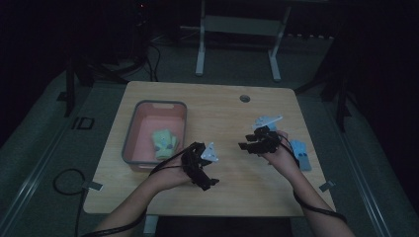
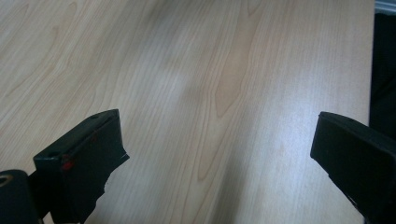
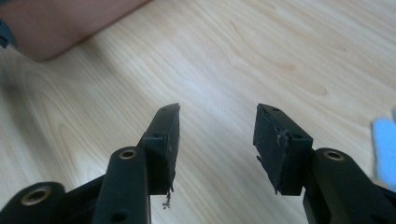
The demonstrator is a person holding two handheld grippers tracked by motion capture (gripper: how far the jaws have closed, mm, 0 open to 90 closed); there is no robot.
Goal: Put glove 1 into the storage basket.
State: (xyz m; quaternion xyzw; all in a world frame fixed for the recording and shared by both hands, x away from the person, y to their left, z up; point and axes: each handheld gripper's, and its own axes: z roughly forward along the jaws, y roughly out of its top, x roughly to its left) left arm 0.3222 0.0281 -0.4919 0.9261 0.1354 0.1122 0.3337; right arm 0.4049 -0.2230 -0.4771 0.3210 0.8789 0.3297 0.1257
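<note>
A light wooden table [image 1: 217,192] is seen from above, and on its left part a shallow pink plastic bin with a grey rim [image 1: 130,140] is placed. Inside this bin a small pale green folded cloth [image 1: 163,141] is lying, near its right wall. At the right edge of the table a light blue flat item [image 1: 301,154] is resting, just beside the right hand; what exactly it is cannot be told in the dark picture.

The left gripper [image 2: 217,154] is held just beside the right wall of the bin, above bare wood. Its jaws are spread wide and nothing is between them. The right gripper [image 3: 217,140] is held further right, its jaws parted about halfway, and also here only empty table is seen between them. A bare forearm [image 3: 70,23] is visible at the far corner of the right gripper view, and a corner of the blue item [image 3: 385,149] at the side.

The step in hand is judged to be the moment between two placings: one cloth is already put in the bin and both grippers are free. For the next move, the blue item probably has to be approached by the right gripper, the jaws lowered around its edge and then closed.
</note>
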